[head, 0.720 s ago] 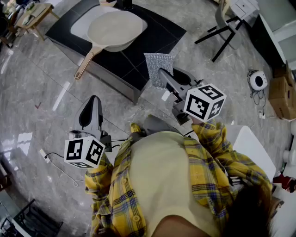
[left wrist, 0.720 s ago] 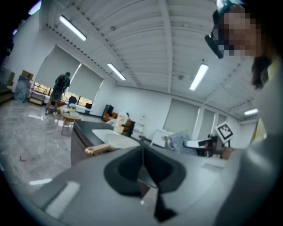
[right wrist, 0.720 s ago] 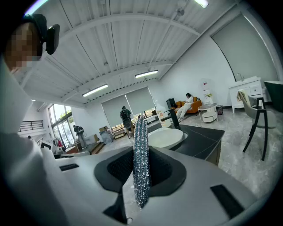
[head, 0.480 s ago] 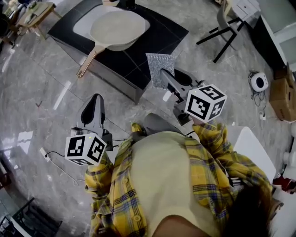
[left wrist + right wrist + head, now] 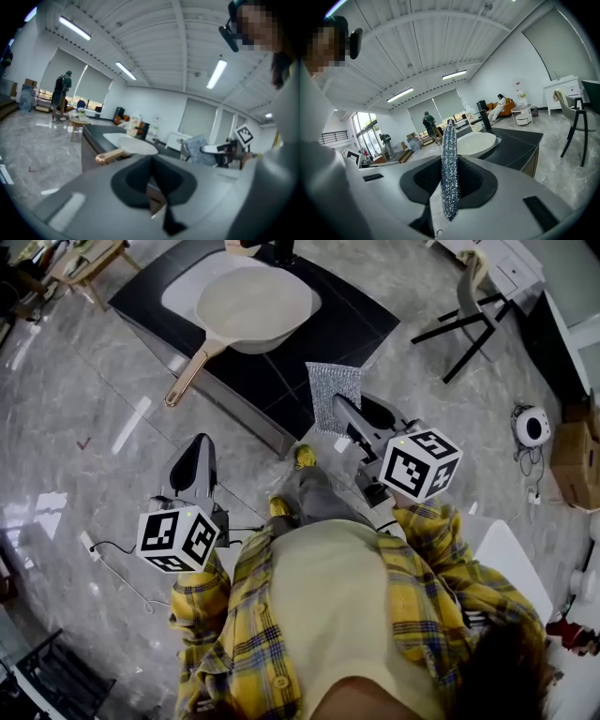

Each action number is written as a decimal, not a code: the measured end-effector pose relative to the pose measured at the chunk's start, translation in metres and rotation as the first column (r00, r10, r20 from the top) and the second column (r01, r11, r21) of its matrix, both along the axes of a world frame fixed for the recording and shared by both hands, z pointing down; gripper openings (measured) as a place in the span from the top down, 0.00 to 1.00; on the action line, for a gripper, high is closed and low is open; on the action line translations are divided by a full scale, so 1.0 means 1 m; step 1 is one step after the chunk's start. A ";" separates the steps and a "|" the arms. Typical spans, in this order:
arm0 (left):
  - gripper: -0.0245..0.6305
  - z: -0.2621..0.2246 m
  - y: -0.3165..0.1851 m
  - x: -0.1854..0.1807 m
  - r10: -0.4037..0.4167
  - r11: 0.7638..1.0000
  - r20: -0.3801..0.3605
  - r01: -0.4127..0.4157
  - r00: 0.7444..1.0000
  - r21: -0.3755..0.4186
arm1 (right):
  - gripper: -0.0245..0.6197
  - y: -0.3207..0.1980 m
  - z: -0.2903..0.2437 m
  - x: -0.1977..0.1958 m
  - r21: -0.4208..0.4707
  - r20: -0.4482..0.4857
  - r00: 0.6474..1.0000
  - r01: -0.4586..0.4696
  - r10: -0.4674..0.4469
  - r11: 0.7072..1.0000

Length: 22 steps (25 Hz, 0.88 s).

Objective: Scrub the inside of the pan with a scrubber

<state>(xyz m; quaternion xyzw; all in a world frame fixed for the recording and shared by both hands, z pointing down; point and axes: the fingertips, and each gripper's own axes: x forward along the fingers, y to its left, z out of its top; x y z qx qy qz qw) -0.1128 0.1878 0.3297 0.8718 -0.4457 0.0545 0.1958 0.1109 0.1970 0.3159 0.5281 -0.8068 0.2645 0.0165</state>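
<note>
Marble floor, low dark worktop (image 5: 337,320) ahead. Pan (image 5: 253,306) on it, handle (image 5: 192,381) slanting back toward left side. Right claw (image 5: 342,412) clamped on scrubber (image 5: 333,390) — nearer claw, pan ahead-left of it. Left claw (image 5: 197,446) shut, empty — handle ahead, apart

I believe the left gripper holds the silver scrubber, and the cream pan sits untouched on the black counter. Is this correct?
Not quite. The right gripper holds the scrubber, as the right gripper view shows; the left gripper is shut and empty. The pan does sit untouched on the black counter.
</note>
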 end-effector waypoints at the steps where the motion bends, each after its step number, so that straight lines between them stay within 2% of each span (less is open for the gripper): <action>1: 0.95 0.001 -0.005 0.001 -0.007 1.000 0.010 0.007 1.000 -0.001 | 0.83 -0.006 0.001 0.001 -0.001 0.004 1.000 0.006 -0.006 1.000; 7: 0.96 -0.001 -0.036 0.008 -0.041 0.999 0.077 0.041 0.996 0.001 | 0.83 -0.051 0.008 0.005 -0.007 0.021 0.998 0.062 -0.062 0.998; 18: 0.95 -0.006 -0.108 0.035 -0.101 0.995 0.112 0.102 0.988 0.005 | 0.83 -0.138 0.017 0.018 -0.023 0.025 0.982 0.188 -0.188 0.982; 22: 0.95 -0.003 -0.131 0.041 -0.133 0.991 0.154 0.136 0.979 -0.008 | 0.83 -0.169 0.021 0.024 -0.024 0.038 0.974 0.225 -0.224 0.974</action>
